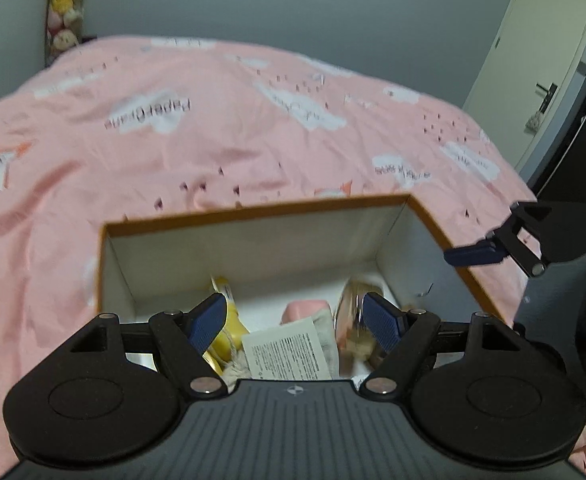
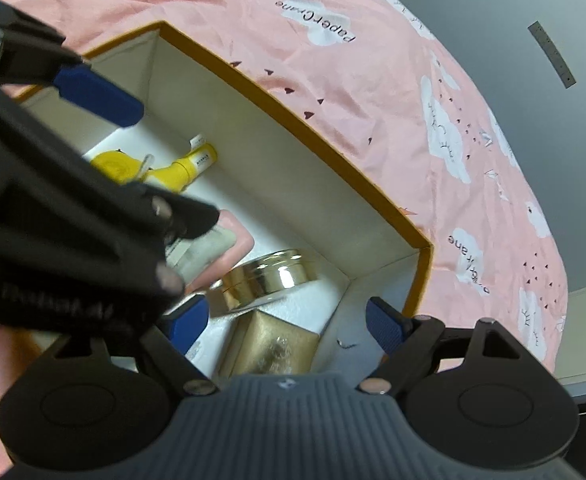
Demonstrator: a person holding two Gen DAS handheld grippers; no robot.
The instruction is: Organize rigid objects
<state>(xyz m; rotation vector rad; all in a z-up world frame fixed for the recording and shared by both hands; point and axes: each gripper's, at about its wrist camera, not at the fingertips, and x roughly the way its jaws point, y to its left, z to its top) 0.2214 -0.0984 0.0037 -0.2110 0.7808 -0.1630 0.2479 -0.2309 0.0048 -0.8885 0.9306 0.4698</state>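
Inside orange-rimmed box [image 2: 333, 152] on pink bedspread [image 2: 373, 80]: gold tin [image 2: 267, 280], hard, slick, light; grasp across rim. Your left gripper [image 1: 295, 320] and right gripper [image 2: 287, 326] both spread, empty.

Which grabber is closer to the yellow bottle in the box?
Left. The left gripper hangs open just above the yellow bottle; the right gripper sits open at the box's other end.

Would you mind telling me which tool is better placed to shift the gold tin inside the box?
Probably the right tool: it hangs open directly over the gold tin, whereas the left tool is open above the yellow bottle.
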